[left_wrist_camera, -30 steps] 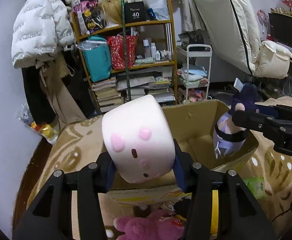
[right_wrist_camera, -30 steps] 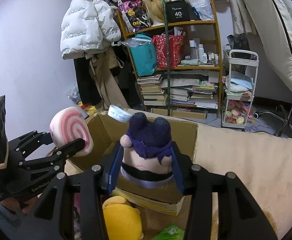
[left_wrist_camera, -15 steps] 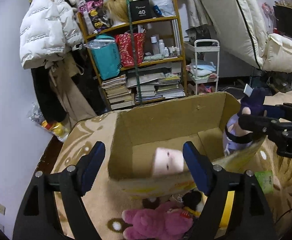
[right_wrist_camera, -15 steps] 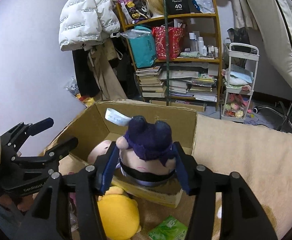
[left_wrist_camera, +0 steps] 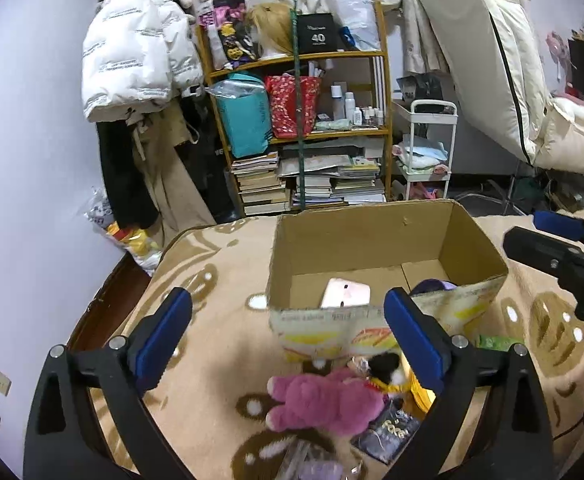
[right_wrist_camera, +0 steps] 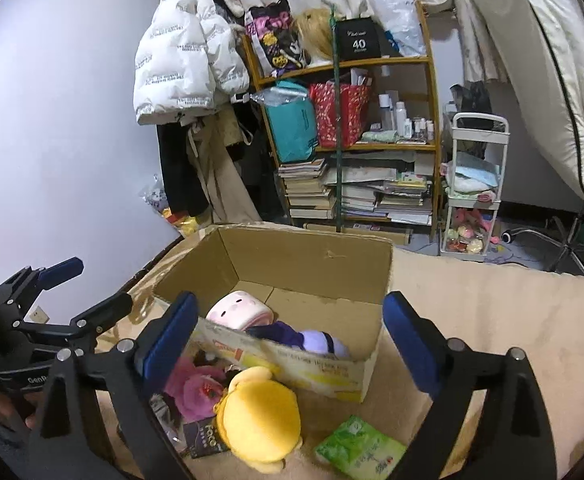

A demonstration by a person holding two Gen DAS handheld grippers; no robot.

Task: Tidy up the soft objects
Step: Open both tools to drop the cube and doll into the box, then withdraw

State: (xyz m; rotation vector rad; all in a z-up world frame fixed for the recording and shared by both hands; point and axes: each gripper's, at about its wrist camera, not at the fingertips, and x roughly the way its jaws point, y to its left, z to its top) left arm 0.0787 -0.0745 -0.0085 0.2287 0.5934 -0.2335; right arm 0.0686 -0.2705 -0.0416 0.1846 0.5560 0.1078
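Observation:
An open cardboard box (left_wrist_camera: pixel 372 232) (right_wrist_camera: pixel 312 264) stands on the patterned blanket. Inside lie a pink-and-white cylinder plush (left_wrist_camera: pixel 346 293) (right_wrist_camera: pixel 239 310) and a purple doll (right_wrist_camera: pixel 312 338) (left_wrist_camera: pixel 432 285). My left gripper (left_wrist_camera: pixel 287 340) is open and empty, in front of the box's near wall. My right gripper (right_wrist_camera: pixel 289 340) is open and empty, above the box's near corner. A pink bear plush (left_wrist_camera: pixel 324 402) (right_wrist_camera: pixel 189 384) and a yellow plush (right_wrist_camera: pixel 259 416) lie on the blanket before the box.
A green tissue pack (right_wrist_camera: pixel 360 450) and a dark booklet (left_wrist_camera: pixel 386 434) lie by the plush toys. A cluttered shelf (left_wrist_camera: pixel 304 128), a white cart (left_wrist_camera: pixel 428 152) and a hanging white jacket (left_wrist_camera: pixel 135 56) stand behind. The bed edge (left_wrist_camera: pixel 103 300) drops at left.
Both grippers opened. The pink-and-white plush dropped from my left gripper into the box, and the purple doll dropped from my right gripper into it. Both grippers pulled back.

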